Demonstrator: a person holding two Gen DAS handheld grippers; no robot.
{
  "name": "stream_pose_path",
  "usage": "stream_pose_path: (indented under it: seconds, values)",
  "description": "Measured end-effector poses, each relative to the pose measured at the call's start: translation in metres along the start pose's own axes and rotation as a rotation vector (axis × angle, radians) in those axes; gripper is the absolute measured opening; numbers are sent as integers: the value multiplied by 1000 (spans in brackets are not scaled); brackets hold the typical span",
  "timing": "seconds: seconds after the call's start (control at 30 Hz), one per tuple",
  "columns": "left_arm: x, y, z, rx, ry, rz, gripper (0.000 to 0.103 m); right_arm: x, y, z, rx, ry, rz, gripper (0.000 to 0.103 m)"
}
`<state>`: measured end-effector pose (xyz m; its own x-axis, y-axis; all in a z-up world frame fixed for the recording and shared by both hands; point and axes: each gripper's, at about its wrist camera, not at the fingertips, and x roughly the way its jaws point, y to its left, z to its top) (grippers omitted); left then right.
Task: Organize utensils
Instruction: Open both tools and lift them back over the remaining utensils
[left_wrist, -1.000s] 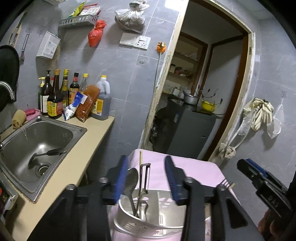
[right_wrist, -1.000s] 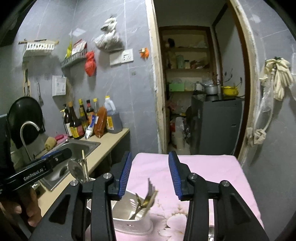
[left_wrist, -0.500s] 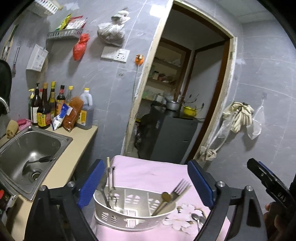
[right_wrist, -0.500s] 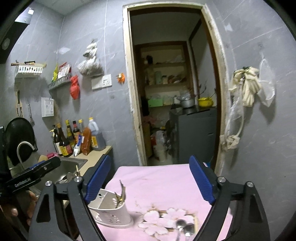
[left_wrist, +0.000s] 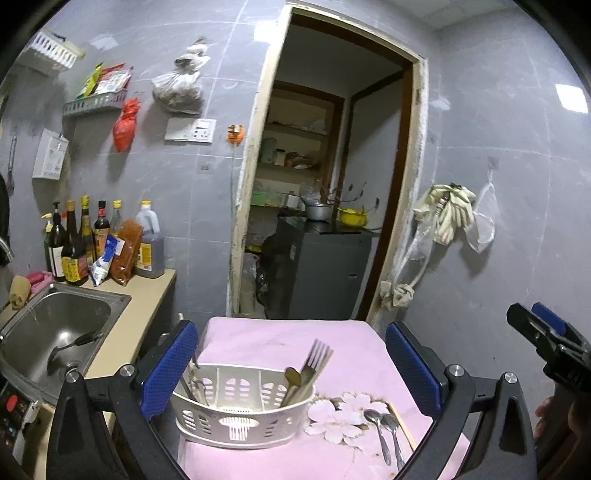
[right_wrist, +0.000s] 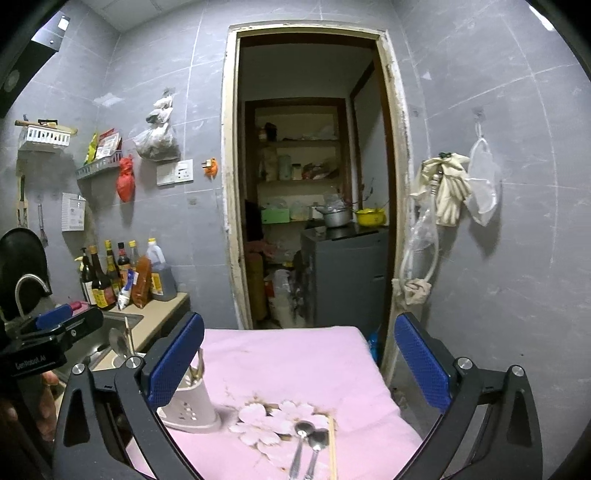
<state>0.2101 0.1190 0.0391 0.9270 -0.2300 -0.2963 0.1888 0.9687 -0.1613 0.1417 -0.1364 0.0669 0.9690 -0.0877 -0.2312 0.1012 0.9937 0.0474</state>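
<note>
In the left wrist view, the left gripper (left_wrist: 291, 363) is hovering with its jaws spread wide and nothing between them, framing the white utensil caddy (left_wrist: 242, 406) that is sitting on the pink tablecloth (left_wrist: 266, 336). A fork (left_wrist: 314, 360) and a gold spoon (left_wrist: 291, 376) are leaning in the caddy's right compartment at about one o'clock, more utensils are standing in its left end, and two loose spoons (left_wrist: 384, 428) are lying beside a chopstick (left_wrist: 400, 422) toward four o'clock of the caddy. In the right wrist view, the right gripper (right_wrist: 299, 363) is also gaping wide and carrying nothing; the spoons and chopstick are lying at six o'clock, nearly centred below it, with the caddy off at eight o'clock. The step in hand looks like a pause between pickups; the next move probably calls for the right gripper dropping onto a spoon handle. Only the left view is showing the caddy's compartments and contents; only the right is showing how squarely the loose pieces are lining up under a claw.
</note>
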Motion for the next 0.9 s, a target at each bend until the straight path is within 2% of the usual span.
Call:
stream_pose_path:
  seconds: [0.5,0.73,0.9]
  values:
    - [6,-45,-28,57,76,-87,102,-8,-42,-31,31,84,-78,101]
    - [21,-57,-41,38,98,-85,102,7,-62,-47,26,145,-87,101]
    - [38,-69,-52,19,113,-56,102,27,-78,-58,20,195,-70,101]
